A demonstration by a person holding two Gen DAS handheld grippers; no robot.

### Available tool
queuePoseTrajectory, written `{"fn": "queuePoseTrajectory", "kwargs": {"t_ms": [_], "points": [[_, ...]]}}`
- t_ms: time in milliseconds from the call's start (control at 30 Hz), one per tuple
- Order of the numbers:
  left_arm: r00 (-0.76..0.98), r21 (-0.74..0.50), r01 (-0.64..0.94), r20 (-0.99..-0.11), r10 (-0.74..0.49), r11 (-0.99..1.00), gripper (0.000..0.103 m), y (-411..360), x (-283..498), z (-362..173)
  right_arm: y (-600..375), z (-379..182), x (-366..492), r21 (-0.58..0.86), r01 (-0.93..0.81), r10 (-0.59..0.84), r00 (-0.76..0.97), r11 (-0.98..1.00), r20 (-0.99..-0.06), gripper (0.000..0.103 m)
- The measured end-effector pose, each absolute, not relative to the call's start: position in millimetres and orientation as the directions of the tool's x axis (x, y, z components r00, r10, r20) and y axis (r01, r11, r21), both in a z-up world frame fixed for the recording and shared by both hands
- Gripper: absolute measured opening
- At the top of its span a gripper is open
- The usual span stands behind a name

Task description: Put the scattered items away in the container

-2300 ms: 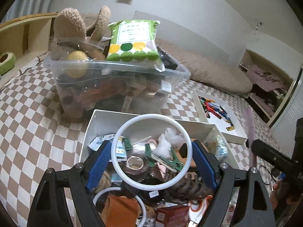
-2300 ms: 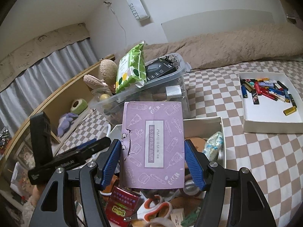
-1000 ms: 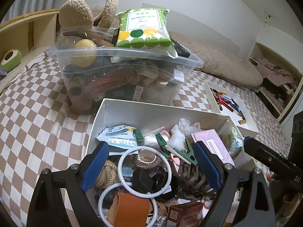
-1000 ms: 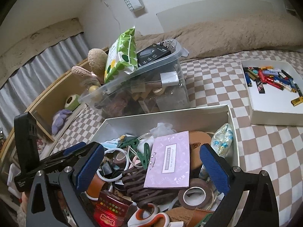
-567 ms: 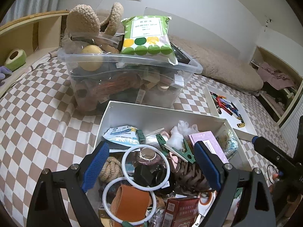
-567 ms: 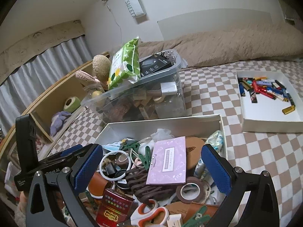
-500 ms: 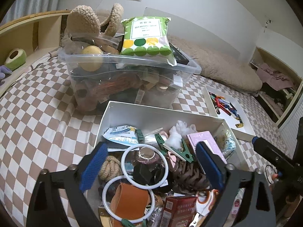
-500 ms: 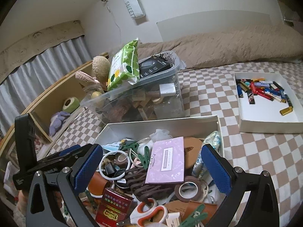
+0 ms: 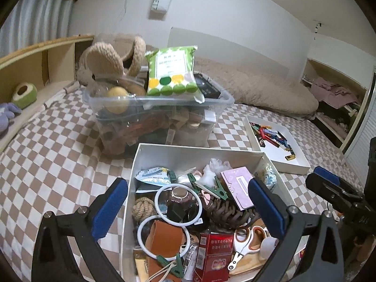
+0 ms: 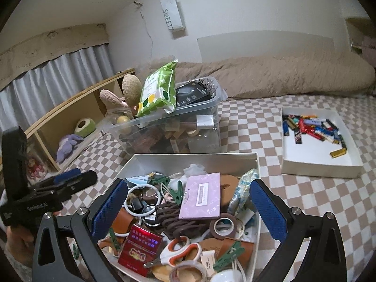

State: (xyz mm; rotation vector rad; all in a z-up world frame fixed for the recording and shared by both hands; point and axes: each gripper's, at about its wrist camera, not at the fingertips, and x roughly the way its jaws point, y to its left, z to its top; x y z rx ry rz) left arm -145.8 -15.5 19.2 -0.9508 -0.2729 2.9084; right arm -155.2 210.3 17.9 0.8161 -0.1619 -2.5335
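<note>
Both tools, left (image 9: pixel 188 196) and right (image 10: pixel 189 197), hang wide open and empty above the white box (image 9: pixel 164 151); the left tool's jaws have just been opening, nothing between them. Best next: lift clear before seeking strays.

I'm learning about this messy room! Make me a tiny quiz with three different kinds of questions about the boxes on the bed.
1. True or false: the purple card lies inside the white box.
2. Which sits on top of the clear tub? A) scissors B) green packet C) tape roll
3. Fill in: the left gripper and right gripper both hold ____.

Key: 1 true. 2 B. 3 nothing; both are open above the white box, and the left gripper's jaws have just been opening with nothing between them.
</note>
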Motion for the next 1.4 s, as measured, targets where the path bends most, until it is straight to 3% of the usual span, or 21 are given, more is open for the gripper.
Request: {"fn": "queuePoseTrajectory", "kwargs": {"t_ms": [567, 1400], "points": [[-0.852, -0.114, -0.052, -0.513, 0.104, -0.992, 0.103, 1, -101, 49, 213, 37, -112, 0.099, 0.388, -0.383, -0.776, -0.916, -0.501, 0.103], [-0.829, -0.091, -0.036, -0.554, 0.081, -0.995, 0.103, -5, -46, 16, 237, 20, -45, 0.044, 0.344, -0.321, -0.813, -0.938, -0.486, 0.103]]}}
